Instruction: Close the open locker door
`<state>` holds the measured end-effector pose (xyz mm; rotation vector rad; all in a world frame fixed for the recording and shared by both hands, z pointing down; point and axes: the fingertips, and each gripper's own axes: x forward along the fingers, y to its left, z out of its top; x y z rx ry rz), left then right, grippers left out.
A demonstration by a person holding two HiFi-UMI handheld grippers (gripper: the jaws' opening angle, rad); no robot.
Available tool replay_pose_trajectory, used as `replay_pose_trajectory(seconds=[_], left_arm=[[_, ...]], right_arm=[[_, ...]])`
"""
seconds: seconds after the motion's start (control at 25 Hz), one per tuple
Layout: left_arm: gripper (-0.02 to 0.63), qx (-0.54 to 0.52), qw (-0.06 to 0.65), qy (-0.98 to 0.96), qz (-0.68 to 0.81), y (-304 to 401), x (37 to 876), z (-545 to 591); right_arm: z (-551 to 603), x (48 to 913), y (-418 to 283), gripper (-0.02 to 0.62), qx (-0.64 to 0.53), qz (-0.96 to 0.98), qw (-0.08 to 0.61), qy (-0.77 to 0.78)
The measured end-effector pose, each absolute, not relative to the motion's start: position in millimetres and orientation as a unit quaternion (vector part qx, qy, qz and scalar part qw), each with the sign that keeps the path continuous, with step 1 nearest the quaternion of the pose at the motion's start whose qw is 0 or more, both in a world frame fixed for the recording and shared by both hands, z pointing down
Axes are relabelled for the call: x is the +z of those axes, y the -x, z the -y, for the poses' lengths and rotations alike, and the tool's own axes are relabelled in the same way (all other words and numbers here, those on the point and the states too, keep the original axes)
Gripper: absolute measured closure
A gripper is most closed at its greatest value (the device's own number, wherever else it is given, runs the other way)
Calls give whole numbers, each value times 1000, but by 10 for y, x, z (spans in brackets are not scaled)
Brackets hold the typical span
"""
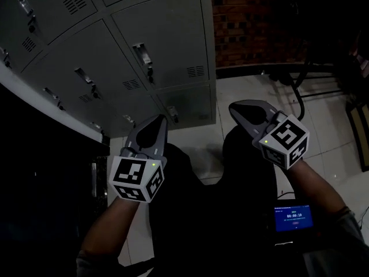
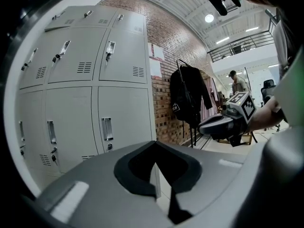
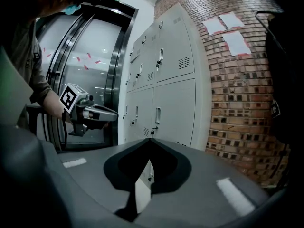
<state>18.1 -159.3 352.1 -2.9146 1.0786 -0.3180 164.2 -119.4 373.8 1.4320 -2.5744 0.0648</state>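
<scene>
A bank of grey lockers stands ahead and to the left, with handles and vent slots on its doors. The doors in the head view look flush. In the right gripper view one upper door seems to stand slightly askew, but I cannot tell for sure. My left gripper is held low in front of the bottom row, jaws together and empty. My right gripper hangs beside it, further from the lockers, shut on nothing. Each gripper appears in the other's view: the right gripper and the left gripper.
A brick wall runs to the right of the lockers. A black jacket hangs on a rack there. A small device with a blue screen sits at my right side. Glass doors stand past the lockers' far end. A person stands far off.
</scene>
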Motion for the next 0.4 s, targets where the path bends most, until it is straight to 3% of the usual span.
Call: replay_pose_trajectory(seconds=[0.4], left_arm=[[609, -113, -5, 933, -340, -176, 3633, 1553]], right_arm=[[1150, 3789, -1625, 591, 32, 869, 102, -484]])
